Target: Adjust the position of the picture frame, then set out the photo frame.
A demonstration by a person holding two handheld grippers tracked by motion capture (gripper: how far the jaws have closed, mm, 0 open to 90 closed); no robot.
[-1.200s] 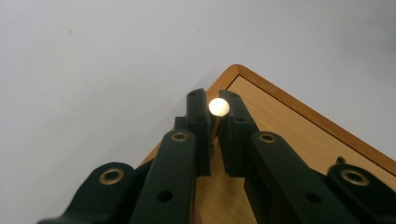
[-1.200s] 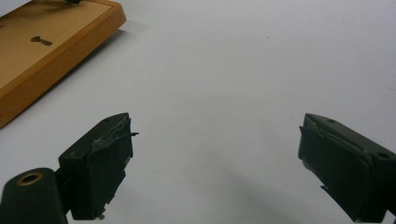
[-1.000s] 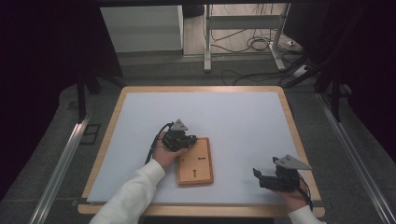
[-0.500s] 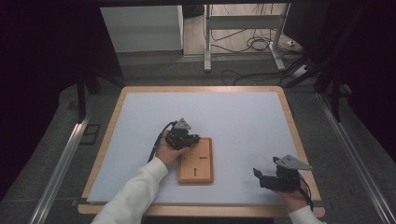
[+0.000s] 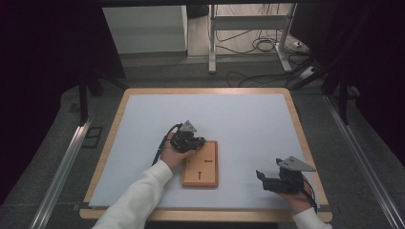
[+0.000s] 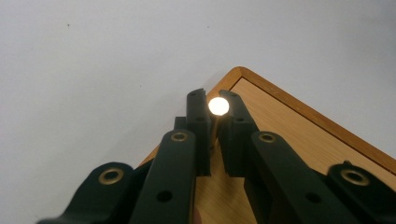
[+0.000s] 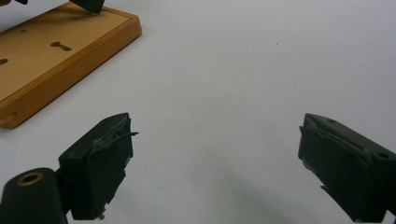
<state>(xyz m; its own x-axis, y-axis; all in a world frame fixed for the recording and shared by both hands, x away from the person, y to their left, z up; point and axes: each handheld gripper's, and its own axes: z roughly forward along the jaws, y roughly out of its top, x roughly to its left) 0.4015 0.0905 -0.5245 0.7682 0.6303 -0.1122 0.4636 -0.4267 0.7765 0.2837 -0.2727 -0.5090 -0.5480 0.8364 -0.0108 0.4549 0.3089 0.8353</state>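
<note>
Little has moved since the earlier frame: both hands stay put. The left tongs (image 6: 214,122) are clamped on a pin (image 6: 218,107) over the far left corner of the board (image 5: 200,164). The right tongs (image 7: 215,168) rest apart on the counter (image 5: 248,119). The pin looks not yet seated; insertion remains.

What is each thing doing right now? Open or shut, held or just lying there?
Left gripper: shut on a small round-headed pin, over the wooden board's corner.
Right gripper: open, holding nothing, above the white mat.
Wooden board: lying flat on the mat, slots showing.
</note>
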